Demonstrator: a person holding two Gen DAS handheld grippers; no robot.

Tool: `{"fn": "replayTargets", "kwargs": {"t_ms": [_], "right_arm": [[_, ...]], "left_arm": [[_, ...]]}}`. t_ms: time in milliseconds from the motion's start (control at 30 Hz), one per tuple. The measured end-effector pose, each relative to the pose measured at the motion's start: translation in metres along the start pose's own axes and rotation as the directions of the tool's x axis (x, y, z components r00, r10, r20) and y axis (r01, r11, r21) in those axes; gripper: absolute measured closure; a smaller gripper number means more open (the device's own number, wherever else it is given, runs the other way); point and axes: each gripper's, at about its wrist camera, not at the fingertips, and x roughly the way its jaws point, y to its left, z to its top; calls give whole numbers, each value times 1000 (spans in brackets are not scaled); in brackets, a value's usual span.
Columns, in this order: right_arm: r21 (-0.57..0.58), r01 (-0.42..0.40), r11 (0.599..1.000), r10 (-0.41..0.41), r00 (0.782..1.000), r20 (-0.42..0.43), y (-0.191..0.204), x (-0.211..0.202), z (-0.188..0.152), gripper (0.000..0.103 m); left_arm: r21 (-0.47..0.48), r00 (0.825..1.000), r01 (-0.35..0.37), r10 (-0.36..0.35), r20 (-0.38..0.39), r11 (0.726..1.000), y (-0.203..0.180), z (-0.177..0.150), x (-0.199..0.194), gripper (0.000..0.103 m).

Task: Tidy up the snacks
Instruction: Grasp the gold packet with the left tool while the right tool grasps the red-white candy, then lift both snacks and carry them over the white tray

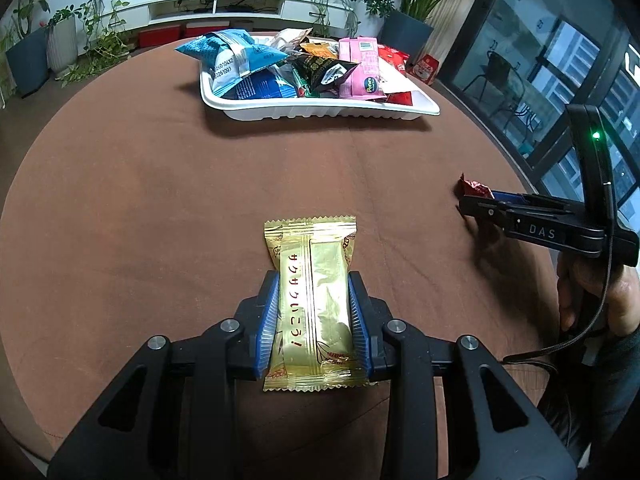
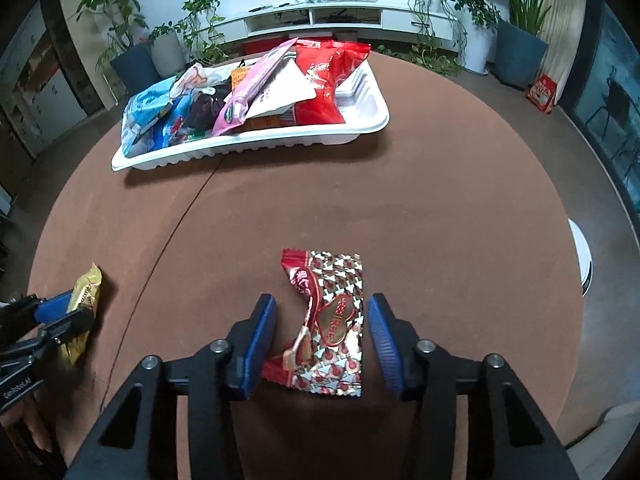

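My left gripper (image 1: pixel 314 280) is shut on a gold snack packet (image 1: pixel 316 312) with red lettering, its blue pads pressing both long sides just above the brown round table (image 1: pixel 160 200). From the right wrist view the same gold snack packet (image 2: pixel 86 292) sticks out of the left gripper (image 2: pixel 68 312) at the left edge. A red and silver snack packet (image 2: pixel 332 320) lies crumpled on the table between the pads of my right gripper (image 2: pixel 322 300), which is open, with a gap on each side. The right gripper (image 1: pixel 480 204) also shows at the right, over the red packet (image 1: pixel 474 188).
A white tray (image 1: pixel 320 112) piled with several snack bags stands at the far side of the table; its rim (image 2: pixel 248 146) faces me. Beyond are a white cabinet (image 1: pixel 224 4), potted plants and a red box (image 2: pixel 542 94) on the floor. A white round object (image 2: pixel 582 256) sits past the table's right edge.
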Motion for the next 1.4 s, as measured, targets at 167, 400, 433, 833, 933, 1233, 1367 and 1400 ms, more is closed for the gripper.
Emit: {"fn": "replayTargets", "kwargs": {"t_ms": [167, 400, 433, 833, 933, 1233, 1367, 1400], "right_arm": [[-24, 12, 1000, -12, 1000, 3, 1, -1, -1, 72], [-70, -11, 998, 11, 1000, 10, 10, -3, -2, 79], [-73, -13, 997, 14, 1000, 16, 11, -4, -2, 82], [-63, -45, 997, 50, 996, 75, 15, -18, 1, 82], [-55, -62, 997, 67, 993, 93, 16, -26, -1, 82], [-47, -125, 991, 131, 978, 160, 19, -61, -11, 82], [-55, -141, 989, 149, 969, 198, 20, -76, -4, 82], [-59, -143, 988, 153, 966, 209, 20, -80, -1, 82]], "left_arm": [[10, 1000, 8, -8, -5, 1000, -2, 0, 1, 73], [14, 1000, 21, -21, -4, 1000, -4, 1, 3, 74], [13, 1000, 22, -22, -2, 1000, -4, 0, 2, 74], [-18, 998, 51, -50, 38, 999, 0, 4, -9, 74], [-18, 998, 45, -44, 55, 999, -2, 7, -15, 74], [4, 990, 44, -44, 132, 999, -21, 22, -53, 74], [16, 986, 42, -44, 160, 999, -25, 44, -64, 74], [19, 985, 37, -40, 171, 999, -26, 52, -67, 74]]}}
